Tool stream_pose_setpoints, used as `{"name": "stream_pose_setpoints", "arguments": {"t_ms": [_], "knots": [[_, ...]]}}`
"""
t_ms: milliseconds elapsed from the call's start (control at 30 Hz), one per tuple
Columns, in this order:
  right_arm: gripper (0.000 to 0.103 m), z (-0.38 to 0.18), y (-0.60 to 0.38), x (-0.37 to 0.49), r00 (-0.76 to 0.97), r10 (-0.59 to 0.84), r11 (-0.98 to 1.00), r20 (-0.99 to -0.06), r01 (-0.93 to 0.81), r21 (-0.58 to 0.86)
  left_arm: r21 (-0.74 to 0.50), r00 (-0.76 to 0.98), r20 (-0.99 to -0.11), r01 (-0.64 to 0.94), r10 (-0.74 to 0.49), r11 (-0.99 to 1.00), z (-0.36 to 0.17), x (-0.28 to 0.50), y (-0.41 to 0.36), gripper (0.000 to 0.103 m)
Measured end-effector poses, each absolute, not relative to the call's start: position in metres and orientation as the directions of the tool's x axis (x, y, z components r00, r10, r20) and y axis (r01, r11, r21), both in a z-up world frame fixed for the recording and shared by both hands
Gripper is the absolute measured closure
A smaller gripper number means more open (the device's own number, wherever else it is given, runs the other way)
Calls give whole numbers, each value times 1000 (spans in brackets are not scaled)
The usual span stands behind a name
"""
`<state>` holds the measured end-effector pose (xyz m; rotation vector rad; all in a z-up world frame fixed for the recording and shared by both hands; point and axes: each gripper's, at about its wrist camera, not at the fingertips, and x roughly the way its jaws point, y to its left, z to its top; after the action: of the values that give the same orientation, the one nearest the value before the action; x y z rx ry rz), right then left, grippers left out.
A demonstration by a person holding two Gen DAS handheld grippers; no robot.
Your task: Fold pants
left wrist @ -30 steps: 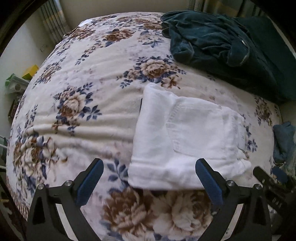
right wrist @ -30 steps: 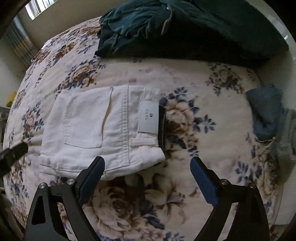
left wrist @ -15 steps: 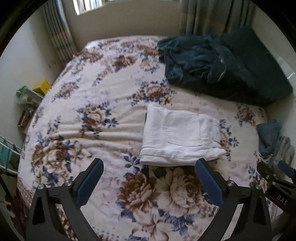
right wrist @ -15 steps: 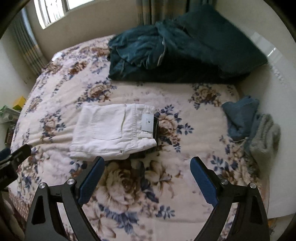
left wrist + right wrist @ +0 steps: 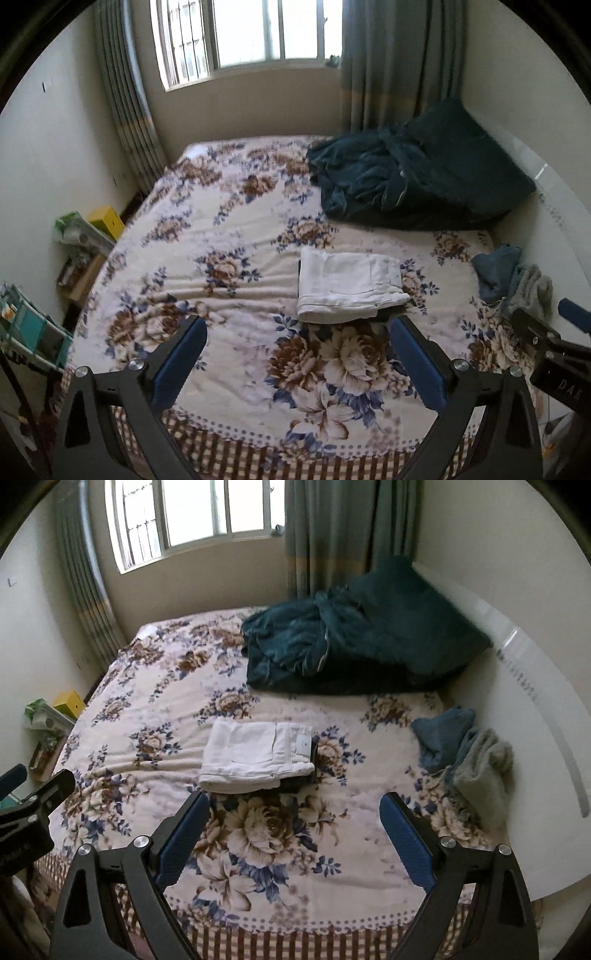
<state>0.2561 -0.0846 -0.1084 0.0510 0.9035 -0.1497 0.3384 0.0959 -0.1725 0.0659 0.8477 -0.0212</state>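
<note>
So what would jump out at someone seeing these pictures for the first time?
Probably the folded white pants, lying neat and alone in the middle of the flowered bedspread. Behind them a dark teal blanket is heaped against the far right corner, under the curtain. Both tools, the left tool and the right tool, hang open and empty at the bed's near edge.

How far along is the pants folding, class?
Done: the white pants lie in a compact folded stack on the bed, back pocket and label up. In hand: nothing; the left gripper and right gripper are open, clear of the stack. Left: nothing obvious.
</note>
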Motion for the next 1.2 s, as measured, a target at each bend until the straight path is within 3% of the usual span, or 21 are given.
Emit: {"name": "stream_pose_setpoints", "arguments": {"t_ms": [567, 933, 1200], "knots": [[8, 47, -63, 100, 725, -43, 998, -687, 69, 10, 12, 752, -659, 3, 5, 1000, -62, 210, 110, 1], [8, 86, -66, 58, 746, -3, 999, -666, 24, 23, 15, 777, -629, -27, 30, 1000, -40, 177, 108, 1], [4, 87, -82, 76, 767, -39, 998, -640, 58, 9, 18, 770, -638, -31, 35, 999, -47, 185, 101, 0]]}}
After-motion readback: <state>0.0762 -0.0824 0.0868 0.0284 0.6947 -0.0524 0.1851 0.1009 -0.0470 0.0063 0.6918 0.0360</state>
